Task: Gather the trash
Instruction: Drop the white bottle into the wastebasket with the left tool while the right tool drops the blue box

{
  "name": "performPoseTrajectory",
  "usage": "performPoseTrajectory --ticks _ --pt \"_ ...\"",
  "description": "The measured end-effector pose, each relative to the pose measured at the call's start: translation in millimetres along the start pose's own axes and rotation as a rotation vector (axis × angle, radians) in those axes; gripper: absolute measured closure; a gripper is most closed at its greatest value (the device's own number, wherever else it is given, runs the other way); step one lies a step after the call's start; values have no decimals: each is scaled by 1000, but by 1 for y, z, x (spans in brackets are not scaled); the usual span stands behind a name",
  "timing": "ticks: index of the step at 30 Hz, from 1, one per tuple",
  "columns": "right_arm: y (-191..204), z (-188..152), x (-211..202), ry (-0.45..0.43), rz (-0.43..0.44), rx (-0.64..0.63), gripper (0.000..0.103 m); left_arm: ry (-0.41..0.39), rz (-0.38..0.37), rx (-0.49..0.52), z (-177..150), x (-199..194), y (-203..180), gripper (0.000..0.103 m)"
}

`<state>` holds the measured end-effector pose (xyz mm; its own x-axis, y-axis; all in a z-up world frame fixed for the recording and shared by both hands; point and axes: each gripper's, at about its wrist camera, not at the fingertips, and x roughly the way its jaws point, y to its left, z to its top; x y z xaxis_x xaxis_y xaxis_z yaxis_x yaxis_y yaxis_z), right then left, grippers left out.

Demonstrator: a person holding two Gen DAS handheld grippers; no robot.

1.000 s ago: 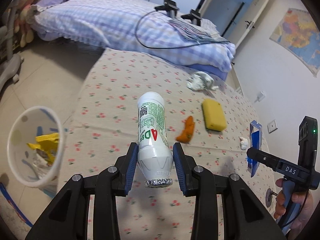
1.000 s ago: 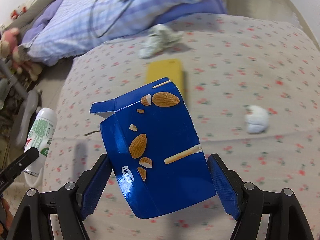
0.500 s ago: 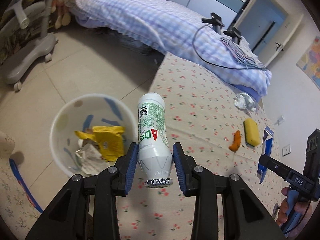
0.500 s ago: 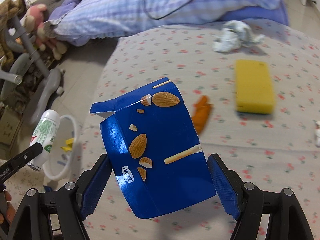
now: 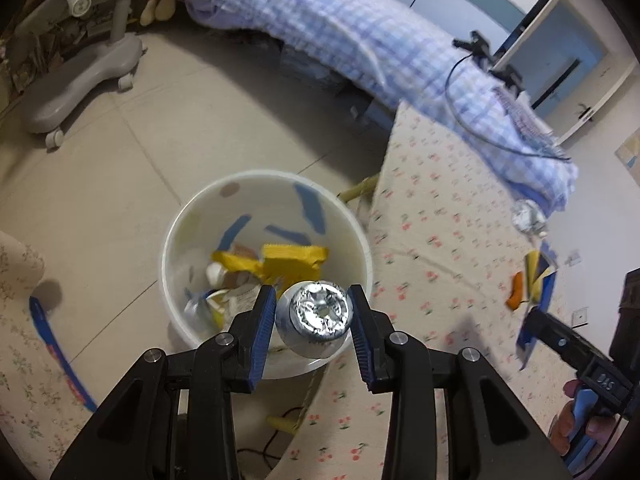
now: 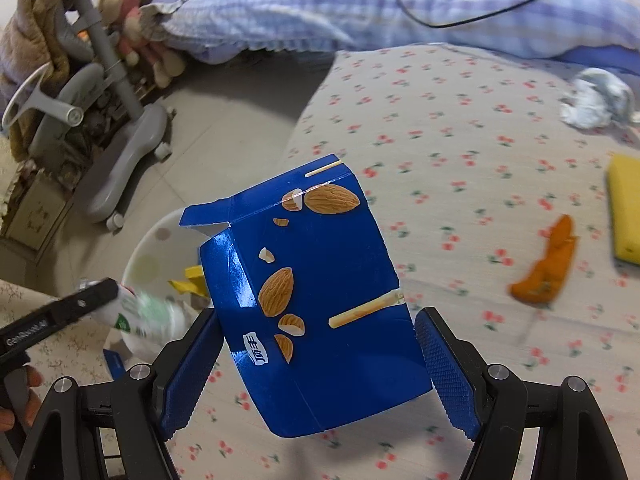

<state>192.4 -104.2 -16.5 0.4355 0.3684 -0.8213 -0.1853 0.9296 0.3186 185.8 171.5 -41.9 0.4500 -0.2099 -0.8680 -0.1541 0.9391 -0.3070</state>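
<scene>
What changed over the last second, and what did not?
The left tool carried the bottle off the table to above the bin and tipped it base-first downward. The right tool followed toward the bin. Both grips stayed shut; the blue box is unchanged.

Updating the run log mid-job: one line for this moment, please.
left gripper: shut on white plastic bottle, over white bin | right gripper: shut on blue cardboard snack box | stage: bottle drop pending

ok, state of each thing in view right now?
left gripper: shut on white plastic bottle, foil end toward the camera, over the bin
right gripper: shut on blue almond snack box, top flap open
white round trash bin: open, partly filled
orange peel: lying on the floral cloth
crumpled white tissue: lying on the floral cloth
</scene>
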Motion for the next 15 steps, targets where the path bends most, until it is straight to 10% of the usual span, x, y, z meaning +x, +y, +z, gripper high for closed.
performPoseTrajectory --ticks 4,15 --pt "13 1 14 10 7 -16 21 36 121 23 -2 5 11 20" --pt "66 3 46 15 62 -83 21 -14 277 28 -14 -22 64 10"
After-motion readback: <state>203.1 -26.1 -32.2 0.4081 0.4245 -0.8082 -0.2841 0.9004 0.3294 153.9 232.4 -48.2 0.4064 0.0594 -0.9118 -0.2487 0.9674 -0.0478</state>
